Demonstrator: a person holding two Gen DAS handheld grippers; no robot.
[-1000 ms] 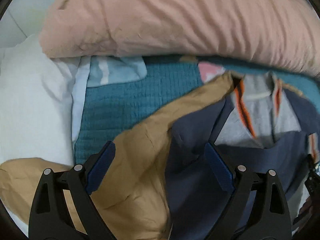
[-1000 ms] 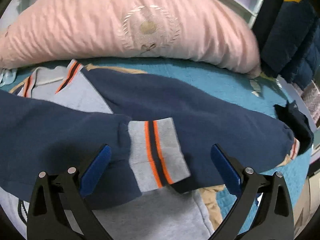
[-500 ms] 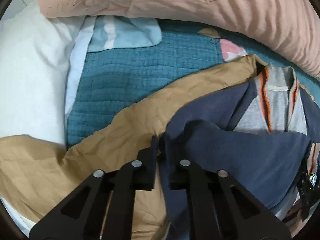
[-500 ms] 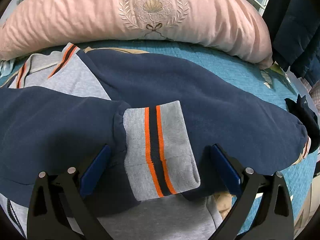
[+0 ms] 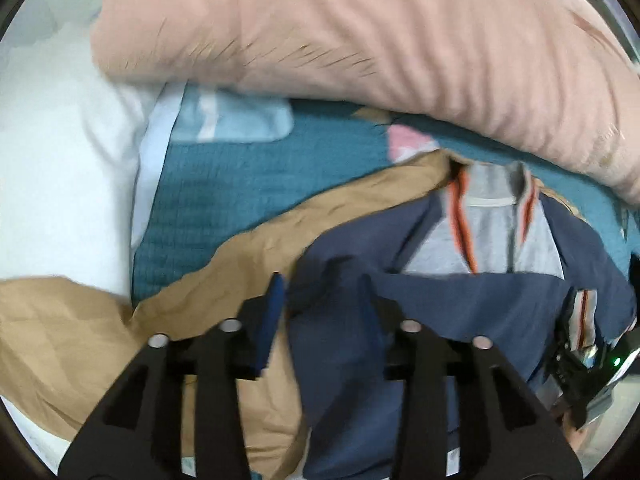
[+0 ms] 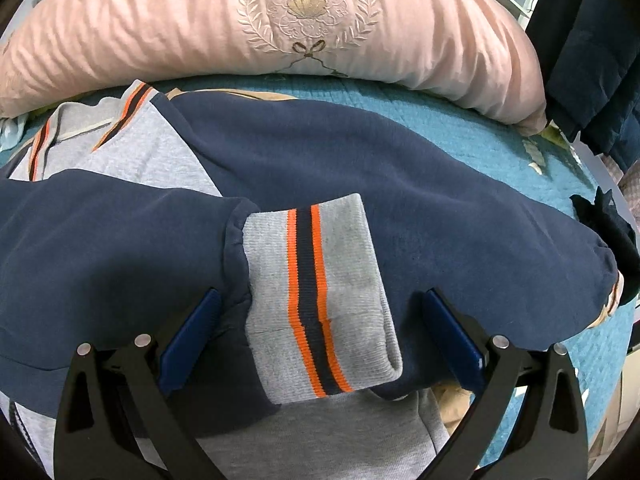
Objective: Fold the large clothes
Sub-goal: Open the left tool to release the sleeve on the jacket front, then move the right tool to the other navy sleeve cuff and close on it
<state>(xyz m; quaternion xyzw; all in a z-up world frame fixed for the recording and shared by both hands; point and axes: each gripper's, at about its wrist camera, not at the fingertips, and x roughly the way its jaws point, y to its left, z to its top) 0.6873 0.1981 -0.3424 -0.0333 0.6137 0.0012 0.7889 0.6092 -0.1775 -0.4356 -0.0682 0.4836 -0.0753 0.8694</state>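
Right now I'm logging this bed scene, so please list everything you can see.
sweatshirt: one, navy and grey with orange stripes, spread on the bed, one sleeve folded across.
cuff: one, grey with orange stripes, between the right fingers.
tan cloth: one, under the sweatshirt.
bedspread: one, teal.
pink cushion: one, far side.
white pillow: one, left.
dark clothes: hanging, right.
left gripper: opening, sweatshirt fold between.
right gripper: open.

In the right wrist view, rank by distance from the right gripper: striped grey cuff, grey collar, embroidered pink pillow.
From the right gripper:
1. Striped grey cuff, between the open jaws.
2. Grey collar, upper left.
3. Embroidered pink pillow, across the top.
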